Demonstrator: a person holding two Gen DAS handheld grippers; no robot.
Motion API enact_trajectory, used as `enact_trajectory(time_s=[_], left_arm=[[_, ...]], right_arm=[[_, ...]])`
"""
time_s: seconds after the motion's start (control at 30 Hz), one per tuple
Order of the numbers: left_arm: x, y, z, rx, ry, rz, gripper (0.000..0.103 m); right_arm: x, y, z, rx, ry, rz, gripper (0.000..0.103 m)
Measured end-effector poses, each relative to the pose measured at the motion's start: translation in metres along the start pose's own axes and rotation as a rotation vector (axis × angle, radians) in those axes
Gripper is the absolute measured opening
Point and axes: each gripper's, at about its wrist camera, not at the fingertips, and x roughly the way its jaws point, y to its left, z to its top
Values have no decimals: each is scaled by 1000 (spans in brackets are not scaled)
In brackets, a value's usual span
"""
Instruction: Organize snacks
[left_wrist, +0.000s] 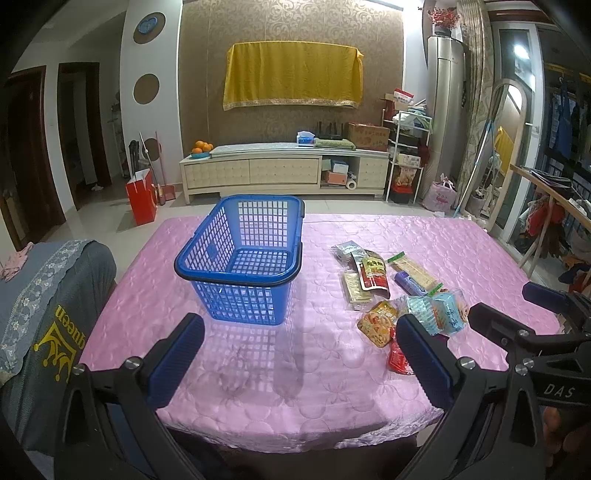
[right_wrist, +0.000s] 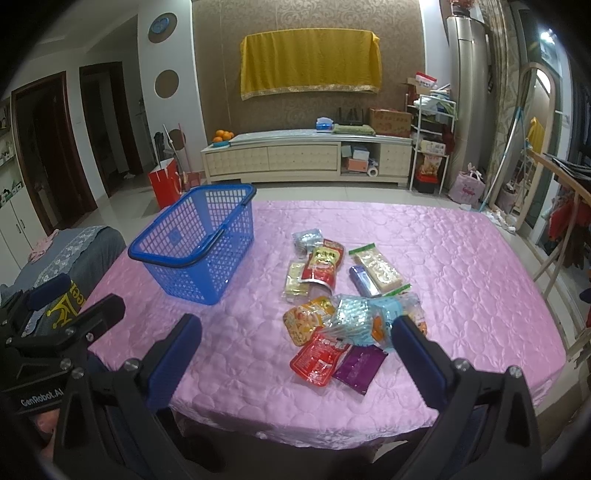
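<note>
An empty blue mesh basket (left_wrist: 240, 258) (right_wrist: 199, 243) stands on the pink tablecloth (left_wrist: 314, 369) (right_wrist: 461, 277), left of centre. To its right lies a loose pile of snack packets (left_wrist: 388, 291) (right_wrist: 343, 295): a red pouch (right_wrist: 319, 354), a purple packet (right_wrist: 360, 367), an orange packet (right_wrist: 306, 317), a pale blue bag (right_wrist: 384, 317), and others. My left gripper (left_wrist: 301, 363) hovers open over the near table edge, in front of the basket. My right gripper (right_wrist: 295, 358) hovers open just short of the pile, with the red pouch showing between its fingers. Neither holds anything.
A grey cloth-covered chair (left_wrist: 48, 295) stands at the table's left side. A wooden chair (right_wrist: 557, 236) stands off the table's right edge. Beyond the table are a low cream cabinet (left_wrist: 284, 170), a red bag (left_wrist: 142, 201) on the floor and cluttered shelves (left_wrist: 406, 155).
</note>
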Motion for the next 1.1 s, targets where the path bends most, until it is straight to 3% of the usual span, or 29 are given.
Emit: enact_trajectory(time_s=[1.1], left_arm=[[-1,-1,3,2,0,-15,103]], right_arm=[[-2,-2,-1,9,9,8,103]])
